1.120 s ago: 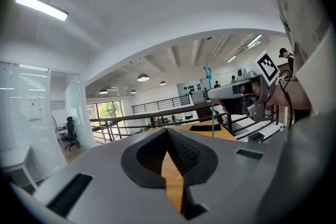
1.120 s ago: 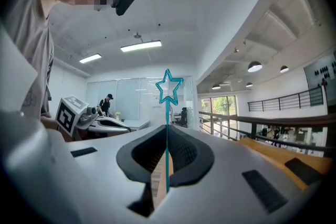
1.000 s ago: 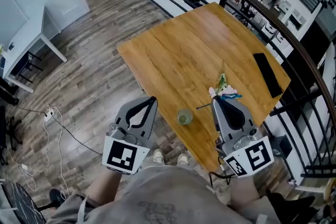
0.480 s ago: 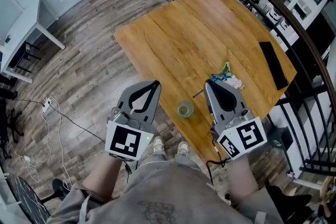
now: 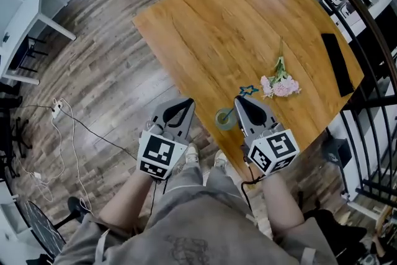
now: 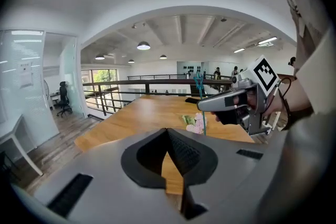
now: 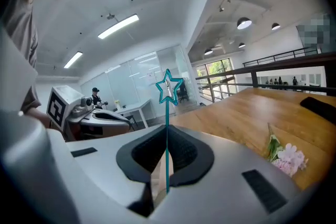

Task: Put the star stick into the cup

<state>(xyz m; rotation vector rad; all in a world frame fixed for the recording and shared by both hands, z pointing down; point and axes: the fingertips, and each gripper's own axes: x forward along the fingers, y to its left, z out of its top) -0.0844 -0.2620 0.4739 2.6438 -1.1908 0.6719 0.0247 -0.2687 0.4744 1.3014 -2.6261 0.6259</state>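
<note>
- My left gripper point(image 6: 169, 134): jaws clenched together, nothing between them, held off the table's edge.
- Cup point(image 5: 224, 119): at that edge, contents unclear.
- My right gripper point(image 7: 161, 168): pinching the star stick point(image 7: 167, 131) mid-shaft, star uppermost.
- Judgement: light, thin, prone to pivot.
- The stick's lower end is hidden in the head view.

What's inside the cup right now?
The star stick, held by the right gripper, ends at the cup mouth; nothing else shows inside. How deep it reaches is hidden.
</note>
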